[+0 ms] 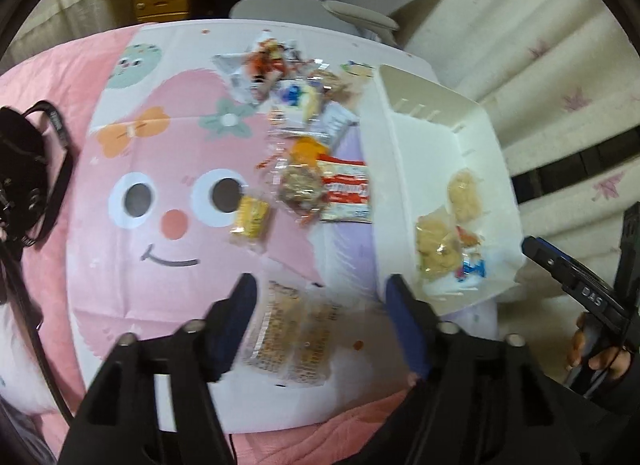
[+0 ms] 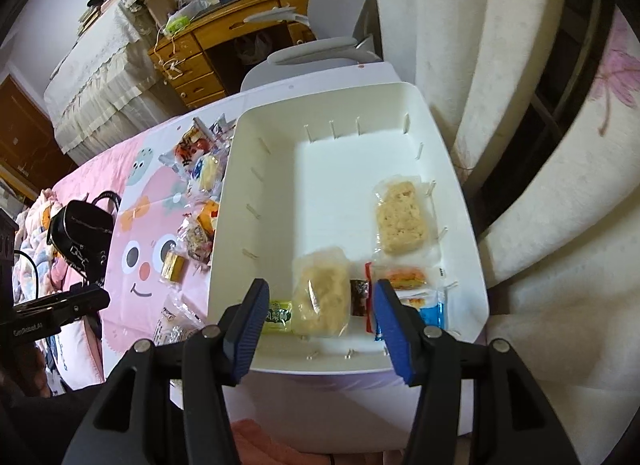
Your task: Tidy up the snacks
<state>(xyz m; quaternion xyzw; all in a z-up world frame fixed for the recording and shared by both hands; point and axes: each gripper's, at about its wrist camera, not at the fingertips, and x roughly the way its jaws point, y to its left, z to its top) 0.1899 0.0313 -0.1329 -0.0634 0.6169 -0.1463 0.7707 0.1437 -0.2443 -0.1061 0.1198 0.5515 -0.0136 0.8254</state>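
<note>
A white storage bin stands on the right of a pink cartoon mat; it also shows in the left wrist view. Inside lie two pale rice-cracker packs and several small wrapped snacks. A heap of loose snacks lies on the mat left of the bin, with a yellow pack apart. My left gripper is open just above a clear twin cracker pack. My right gripper is open and empty over the bin's near end.
A black camera with strap lies on the pink bedding at the left. A grey chair and wooden desk stand beyond the mat. A curtain hangs close on the right of the bin.
</note>
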